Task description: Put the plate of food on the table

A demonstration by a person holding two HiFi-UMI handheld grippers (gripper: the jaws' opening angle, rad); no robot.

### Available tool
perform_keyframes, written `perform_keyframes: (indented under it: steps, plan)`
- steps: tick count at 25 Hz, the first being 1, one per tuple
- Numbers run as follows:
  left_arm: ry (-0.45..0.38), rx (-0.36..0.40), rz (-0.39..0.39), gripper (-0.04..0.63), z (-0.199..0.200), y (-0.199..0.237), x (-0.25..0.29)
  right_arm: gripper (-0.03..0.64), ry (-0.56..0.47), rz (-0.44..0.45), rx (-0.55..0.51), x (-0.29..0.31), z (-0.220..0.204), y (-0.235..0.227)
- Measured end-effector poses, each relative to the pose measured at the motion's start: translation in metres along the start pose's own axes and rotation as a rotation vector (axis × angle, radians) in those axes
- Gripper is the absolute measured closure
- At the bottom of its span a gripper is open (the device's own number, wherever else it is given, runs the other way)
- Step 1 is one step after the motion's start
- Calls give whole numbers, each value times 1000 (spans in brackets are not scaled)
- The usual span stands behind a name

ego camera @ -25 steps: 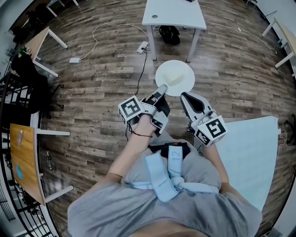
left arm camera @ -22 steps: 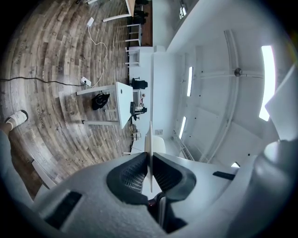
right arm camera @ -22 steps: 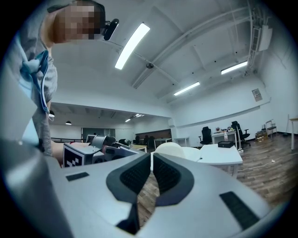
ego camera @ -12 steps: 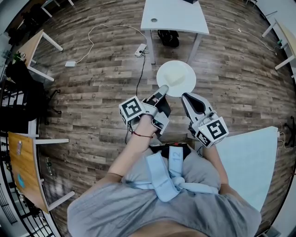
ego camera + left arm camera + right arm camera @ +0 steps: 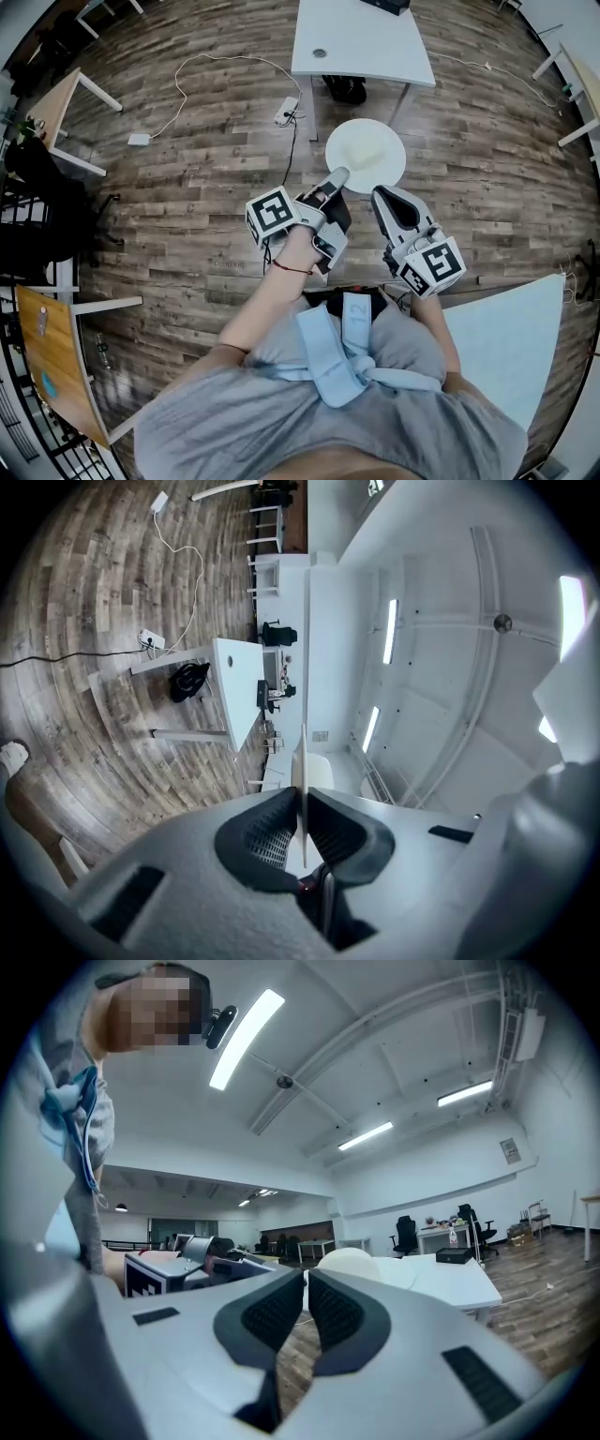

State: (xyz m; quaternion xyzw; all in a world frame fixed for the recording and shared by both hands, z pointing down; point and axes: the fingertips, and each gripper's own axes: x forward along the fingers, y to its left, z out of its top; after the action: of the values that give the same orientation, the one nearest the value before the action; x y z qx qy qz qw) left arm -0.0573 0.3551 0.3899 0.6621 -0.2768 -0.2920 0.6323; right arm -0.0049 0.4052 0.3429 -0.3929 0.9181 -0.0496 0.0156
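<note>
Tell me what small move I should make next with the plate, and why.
Probably carry the white plate forward toward the white table, keeping it level. The left claw is clamped on the plate's near rim, and the plate hangs over the wood floor, short of the table. The right claw is shut on nothing beside it.

Bright and evenly lit from ceiling strip lights [image 5: 246,1040]. Heavy fisheye bending with dark corners; soft up close.
</note>
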Motion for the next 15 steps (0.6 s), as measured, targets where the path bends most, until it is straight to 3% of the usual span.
perform_keyframes:
  steps: [4, 11, 15]
  plan:
    - [15, 18, -13, 565, 7, 2, 4, 583, -19, -12, -10, 4, -4, -3]
    - [52, 14, -7, 565, 66, -2, 29, 583, -30, -48, -5, 63, 13, -23]
    - [69, 14, -4, 565, 78, -1, 35, 583, -24, -57, -7, 75, 15, -27]
